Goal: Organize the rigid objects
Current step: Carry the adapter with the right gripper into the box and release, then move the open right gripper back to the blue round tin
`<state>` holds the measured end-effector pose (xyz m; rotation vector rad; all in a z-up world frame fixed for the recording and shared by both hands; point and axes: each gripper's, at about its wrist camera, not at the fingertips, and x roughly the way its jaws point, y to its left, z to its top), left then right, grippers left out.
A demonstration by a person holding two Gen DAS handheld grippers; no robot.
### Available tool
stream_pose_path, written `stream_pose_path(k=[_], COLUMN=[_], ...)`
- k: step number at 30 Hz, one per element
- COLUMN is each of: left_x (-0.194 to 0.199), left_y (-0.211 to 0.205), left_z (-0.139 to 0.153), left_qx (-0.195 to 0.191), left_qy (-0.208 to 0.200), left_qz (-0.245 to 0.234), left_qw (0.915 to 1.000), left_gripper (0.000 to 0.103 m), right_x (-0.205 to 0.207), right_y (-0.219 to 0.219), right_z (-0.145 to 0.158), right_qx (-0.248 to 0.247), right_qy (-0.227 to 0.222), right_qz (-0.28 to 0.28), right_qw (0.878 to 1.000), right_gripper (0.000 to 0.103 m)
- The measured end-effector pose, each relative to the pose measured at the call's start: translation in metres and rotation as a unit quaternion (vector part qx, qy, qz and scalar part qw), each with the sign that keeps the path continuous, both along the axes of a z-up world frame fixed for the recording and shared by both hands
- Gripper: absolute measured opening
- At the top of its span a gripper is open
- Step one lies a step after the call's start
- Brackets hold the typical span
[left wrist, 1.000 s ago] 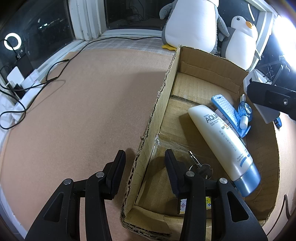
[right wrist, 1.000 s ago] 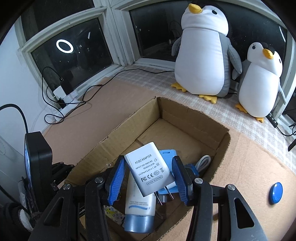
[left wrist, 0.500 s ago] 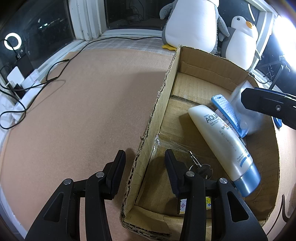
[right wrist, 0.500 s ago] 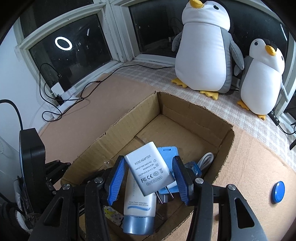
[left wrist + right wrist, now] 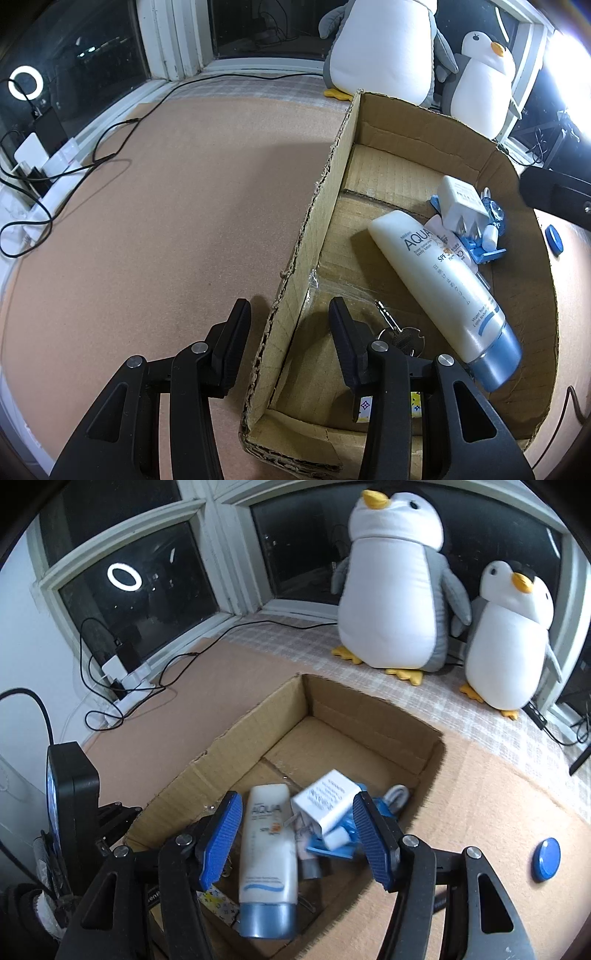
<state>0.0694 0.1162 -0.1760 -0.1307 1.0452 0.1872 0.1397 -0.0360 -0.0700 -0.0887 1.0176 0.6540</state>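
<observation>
An open cardboard box (image 5: 321,206) (image 5: 373,716) holds a white lotion tube (image 5: 439,280) (image 5: 267,845), a white power adapter (image 5: 460,203) (image 5: 327,801) lying on blue items (image 5: 480,247), and keys (image 5: 400,332). My left gripper (image 5: 286,339) is open and straddles the box's left wall, touching nothing. My right gripper (image 5: 299,842) is open above the box, with the adapter below and between its fingers, free of them. Part of the right gripper shows in the left wrist view (image 5: 554,194).
A blue round cap (image 5: 546,858) (image 5: 554,238) lies on the brown mat right of the box. Two plush penguins (image 5: 391,583) (image 5: 509,642) stand behind the box. Cables and a power strip (image 5: 125,690) lie at the far left by the window.
My right gripper has opened and let go of the white adapter, which has dropped into the box onto the blue items. The left gripper has not moved.
</observation>
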Motion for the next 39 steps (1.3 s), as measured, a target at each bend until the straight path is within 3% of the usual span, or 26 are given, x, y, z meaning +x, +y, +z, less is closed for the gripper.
stream_pose_path(k=[14, 29, 39], left_x=[-0.001, -0.001, -0.001], left_y=[0.002, 0.004, 0.003], left_z=[0.001, 0.002, 0.002], left_qx=[0.002, 0.005, 0.005], left_qy=[0.000, 0.002, 0.002], left_qz=[0.000, -0.001, -0.001], left_qw=[1.0000, 1.0000, 1.0000], left_gripper=[0.042, 0.042, 0.042], right_x=[0.012, 0.034, 0.053], right_y=[-0.098, -0.212, -0.227], right_z=[-0.003, -0.039, -0.065], right_qx=[-0.008, -0.081, -0.100], right_qy=[-0.004, 0.003, 0.039], right_qz=[-0.103, -0.229, -0.232], right_qw=[0.995, 0.970, 0.967], right_gripper=[0.058, 0.058, 0.059])
